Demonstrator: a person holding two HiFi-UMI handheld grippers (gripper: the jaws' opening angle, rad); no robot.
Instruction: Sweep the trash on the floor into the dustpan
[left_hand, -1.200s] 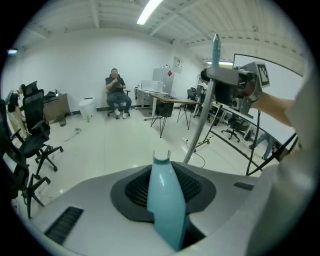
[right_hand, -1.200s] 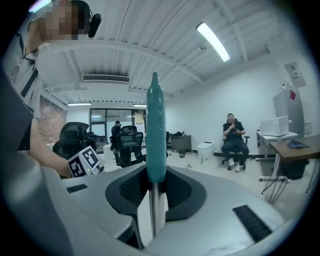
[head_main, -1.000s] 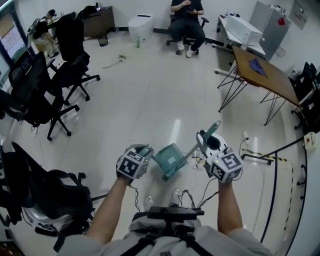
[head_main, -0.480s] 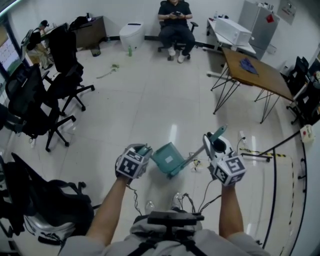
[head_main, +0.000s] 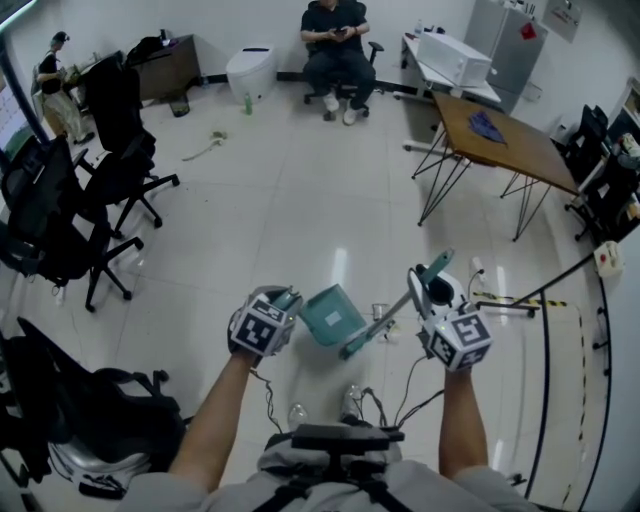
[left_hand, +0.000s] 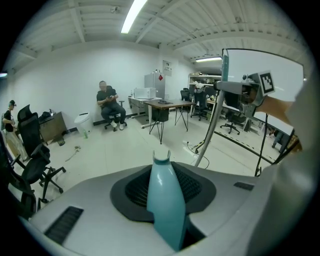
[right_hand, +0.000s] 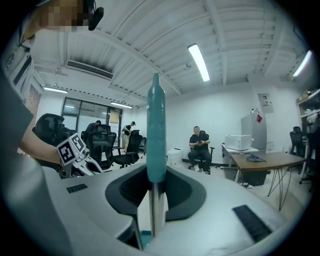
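Observation:
My left gripper (head_main: 283, 302) is shut on the teal handle (left_hand: 165, 197) of a teal dustpan (head_main: 329, 314), which hangs above the floor between my hands. My right gripper (head_main: 427, 287) is shut on a broom: its teal grip (right_hand: 155, 135) stands up from the jaws and its metal shaft (head_main: 388, 320) slants down left to a teal end under the dustpan. The shaft (left_hand: 208, 131) also crosses the left gripper view. A small pale scrap (head_main: 379, 312) lies on the floor by the shaft. A greenish piece of litter (head_main: 203, 146) lies far off at the back left.
Black office chairs (head_main: 110, 175) stand at the left, and a brown table (head_main: 510, 145) on thin legs stands at the right. A seated person (head_main: 335, 45) is at the back wall beside a white bin (head_main: 247, 70). Cables (head_main: 520, 300) lie at the right.
Both hands have shifted a little with the dustpan and broom still held. The room has slid in the head view, so the far wall and seated person sit further left.

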